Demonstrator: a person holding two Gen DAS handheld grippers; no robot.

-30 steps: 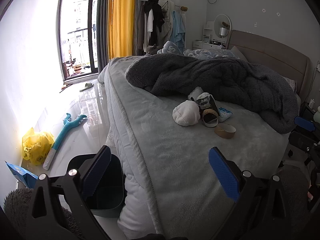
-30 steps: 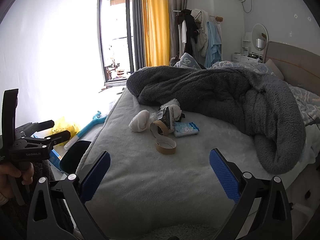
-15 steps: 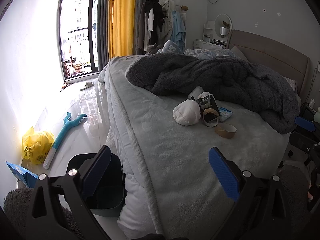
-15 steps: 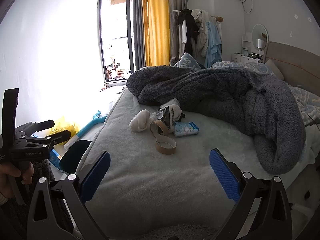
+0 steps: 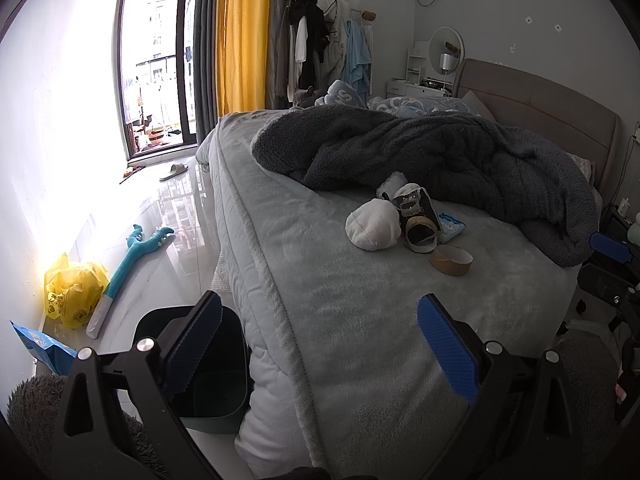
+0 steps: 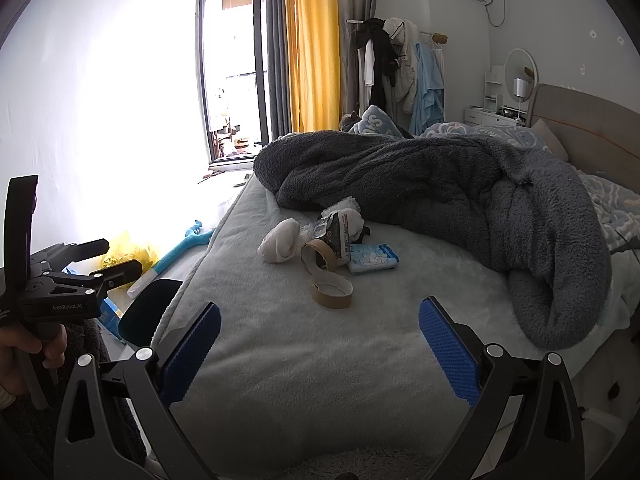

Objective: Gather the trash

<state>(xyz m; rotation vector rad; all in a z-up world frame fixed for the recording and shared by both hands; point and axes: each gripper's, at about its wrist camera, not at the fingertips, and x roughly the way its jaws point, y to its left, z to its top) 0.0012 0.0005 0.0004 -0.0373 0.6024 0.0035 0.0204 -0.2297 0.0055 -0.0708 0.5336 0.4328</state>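
A small pile of trash lies on the grey bed (image 5: 360, 320): a white crumpled wad (image 5: 373, 225) (image 6: 279, 240), a dark wrapper (image 5: 414, 206) (image 6: 338, 229), two empty brown tape rolls (image 5: 451, 260) (image 6: 332, 290) and a blue tissue pack (image 5: 451, 226) (image 6: 373, 258). A dark trash bin (image 5: 208, 372) (image 6: 150, 314) stands on the floor at the bed's near left corner. My left gripper (image 5: 320, 344) is open and empty above the bed's corner and bin. My right gripper (image 6: 320, 344) is open and empty over the bed's near edge, short of the pile.
A dark grey blanket (image 6: 460, 192) is bunched behind the pile. On the floor by the left wall lie a yellow bag (image 5: 72, 288), a teal back scratcher (image 5: 132, 264) and a blue packet (image 5: 40, 344). A clothes rack (image 5: 324, 56) stands at the back.
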